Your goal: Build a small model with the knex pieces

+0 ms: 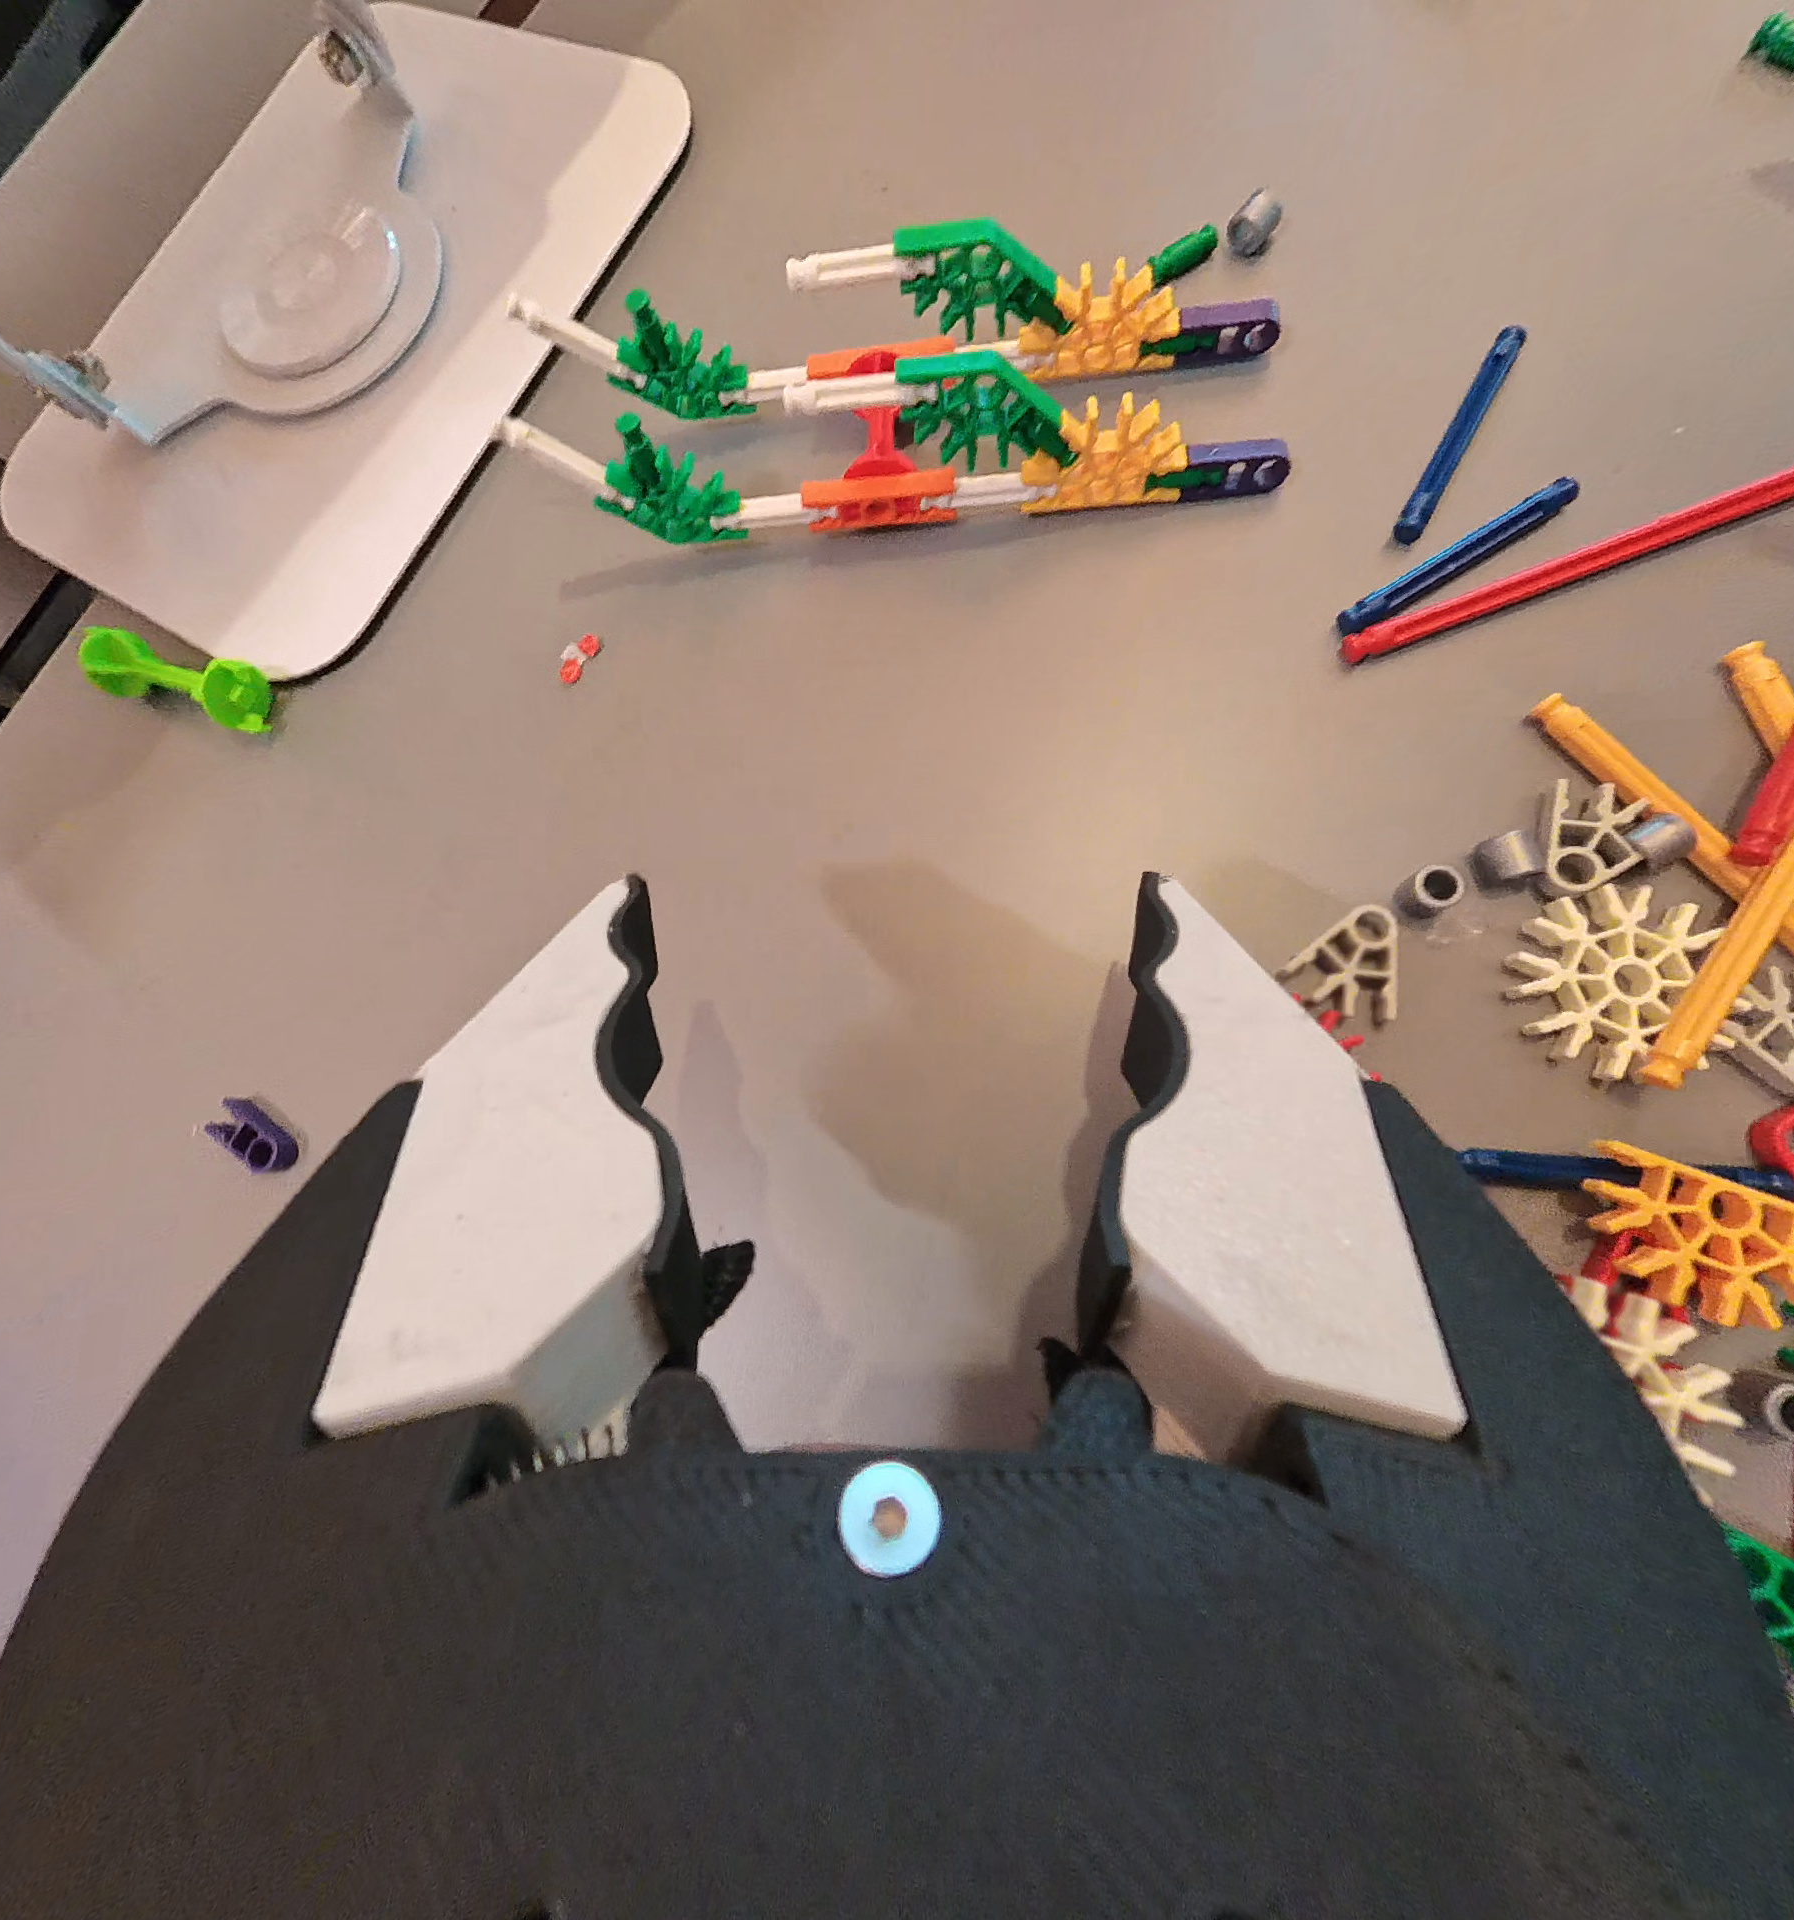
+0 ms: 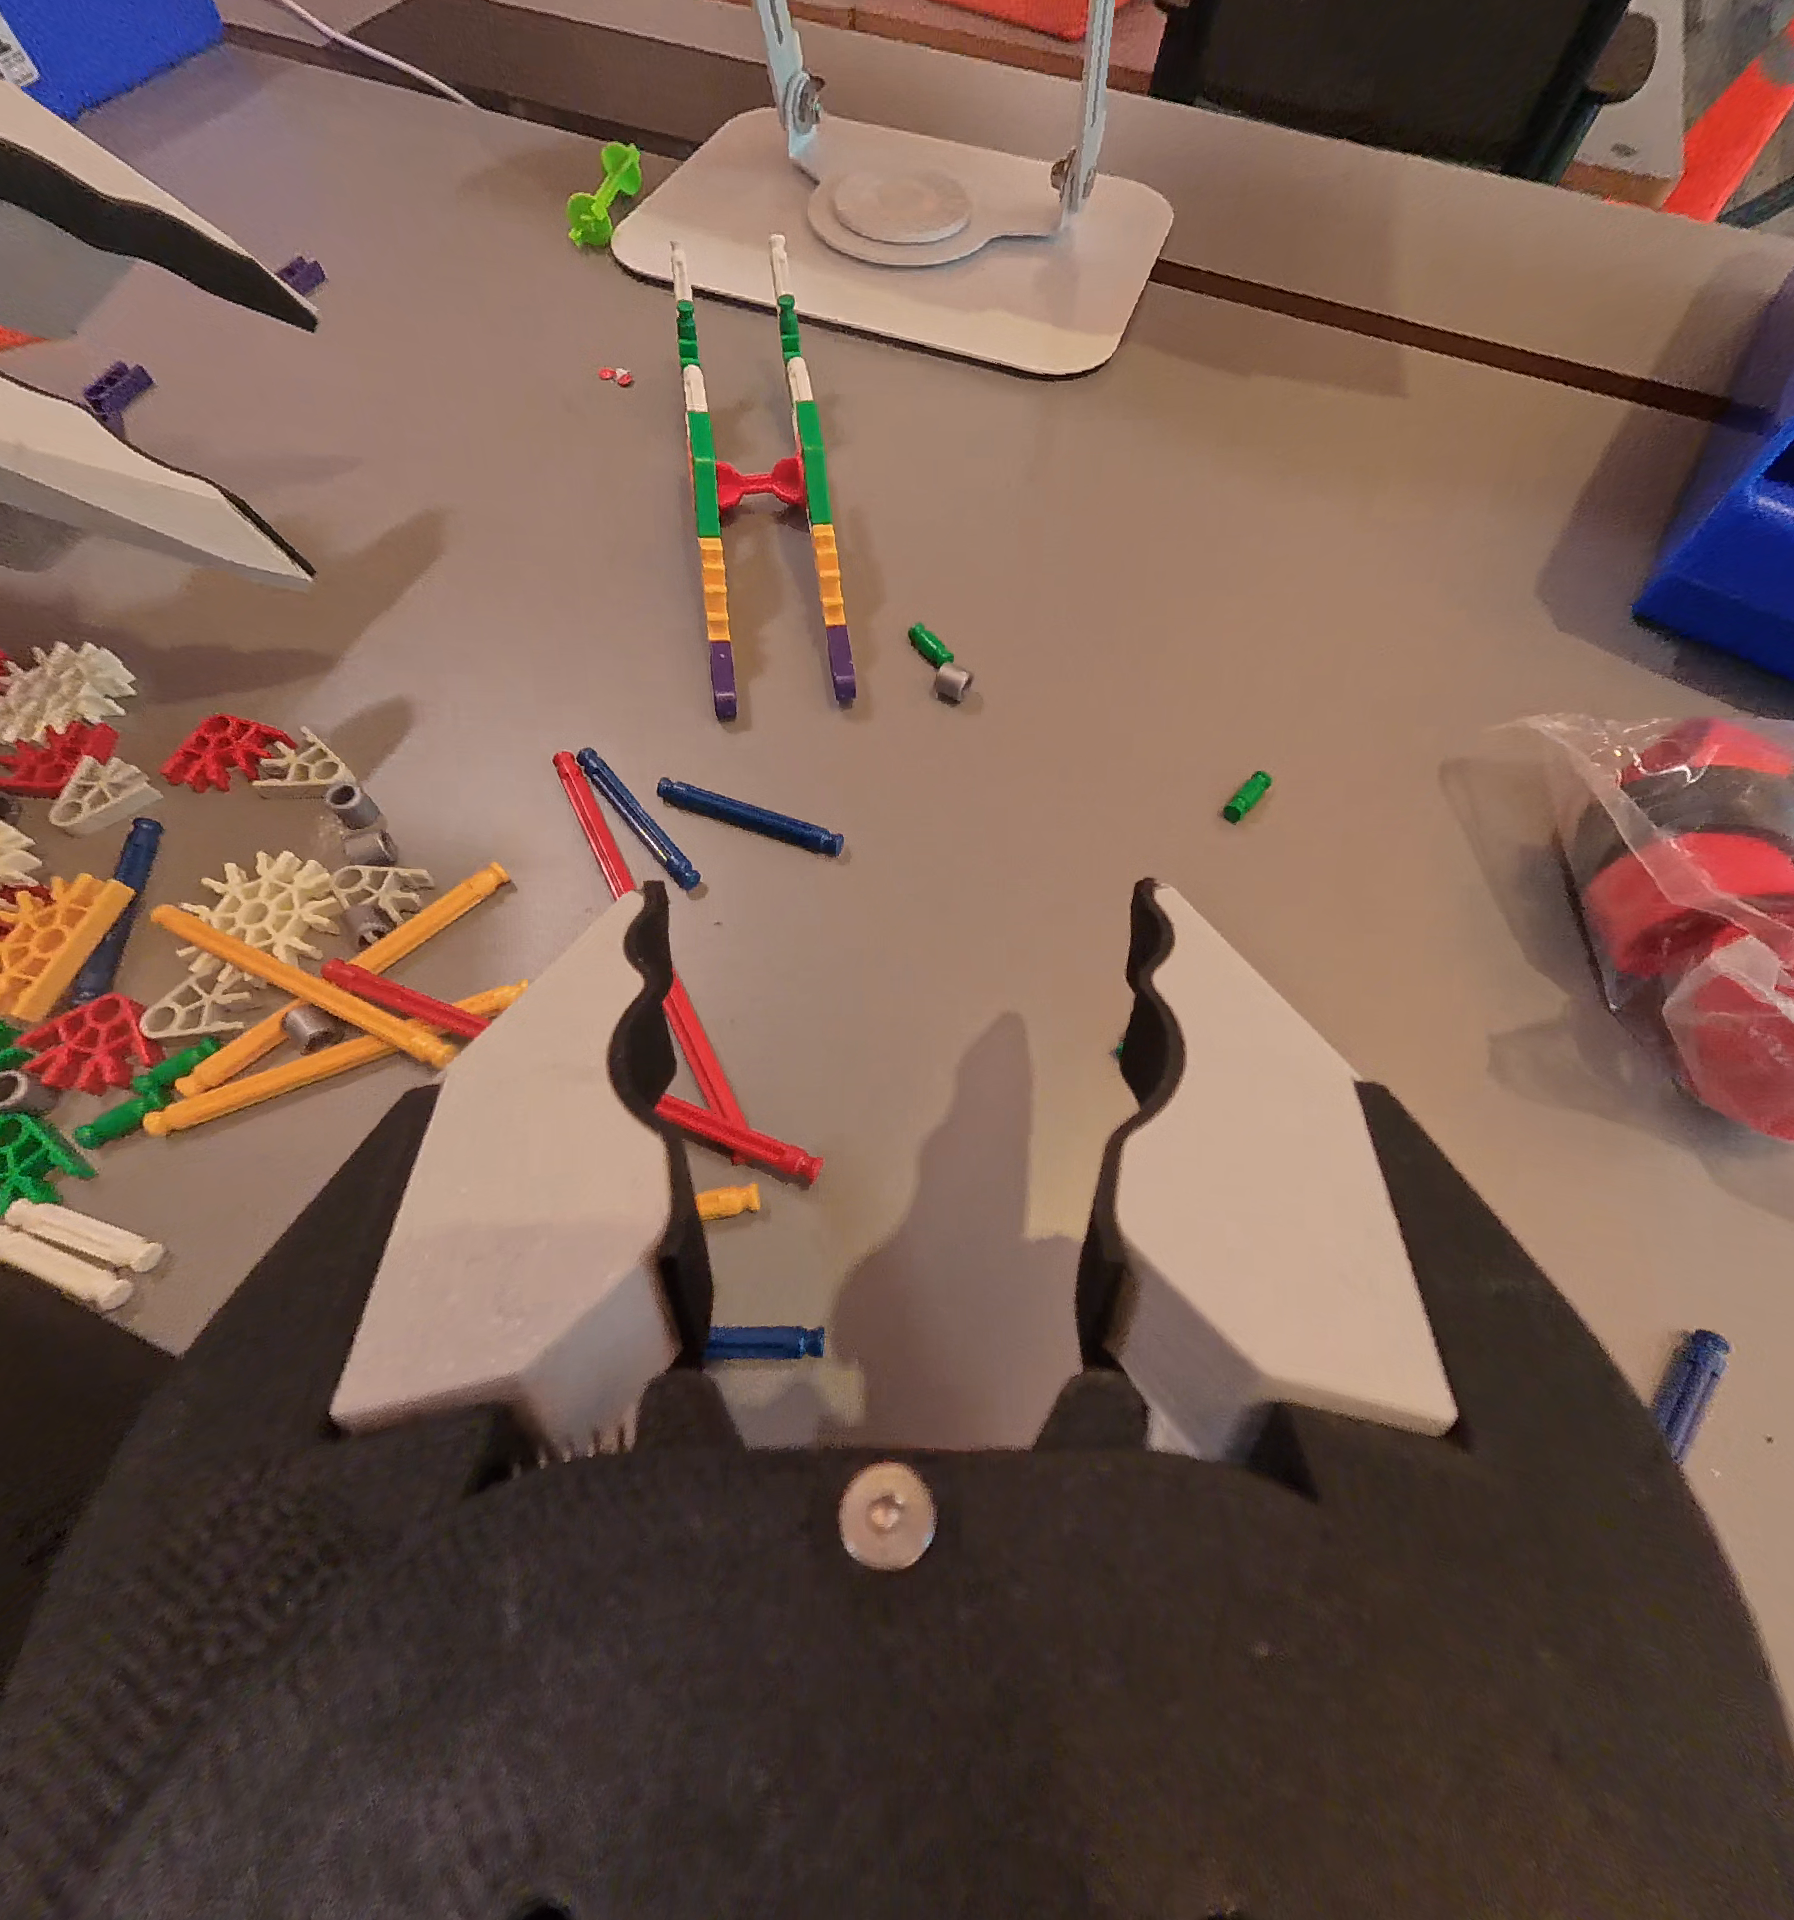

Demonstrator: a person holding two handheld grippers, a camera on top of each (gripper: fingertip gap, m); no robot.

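left gripper released, empty | right gripper released, above red rods

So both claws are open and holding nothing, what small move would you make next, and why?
Probably ease the right gripper forward and down toward the nearest blue rod. Both grippers are open and empty, the left gripper over bare table, and that rod lies alone, just ahead of the right one.
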